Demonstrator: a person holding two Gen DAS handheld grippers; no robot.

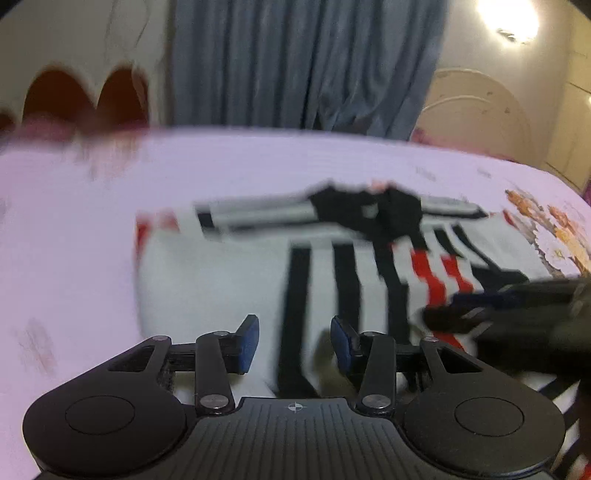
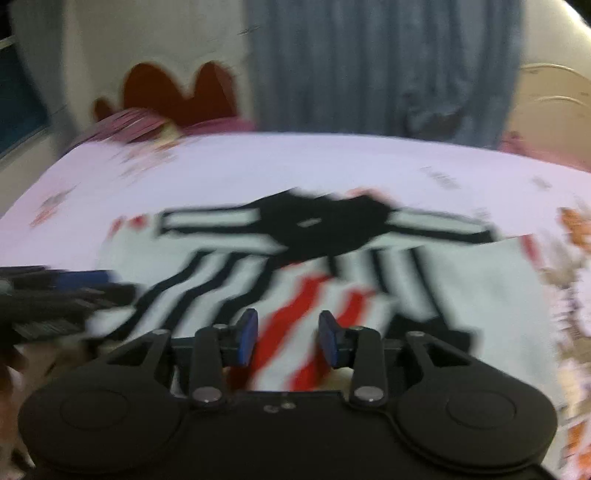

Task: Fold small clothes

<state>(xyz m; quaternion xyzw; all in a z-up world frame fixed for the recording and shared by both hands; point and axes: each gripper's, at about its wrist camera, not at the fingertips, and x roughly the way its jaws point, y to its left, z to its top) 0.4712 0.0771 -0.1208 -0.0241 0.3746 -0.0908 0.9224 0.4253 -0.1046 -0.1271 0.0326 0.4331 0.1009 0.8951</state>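
Both fingers parted, empty, over striped shirt on pink sheet.

A bed is lying across both views, and a pale pink sheet is covering it. Orange flower prints are showing on the sheet near its right edge. Behind the bed, a grey-blue curtain is hanging down in long folds. A dark red headboard with rounded tops is standing at the far left, against a cream wall. A lamp is shining brightly in the upper right corner. A cream panel with curved mouldings is standing to the right of the curtain.
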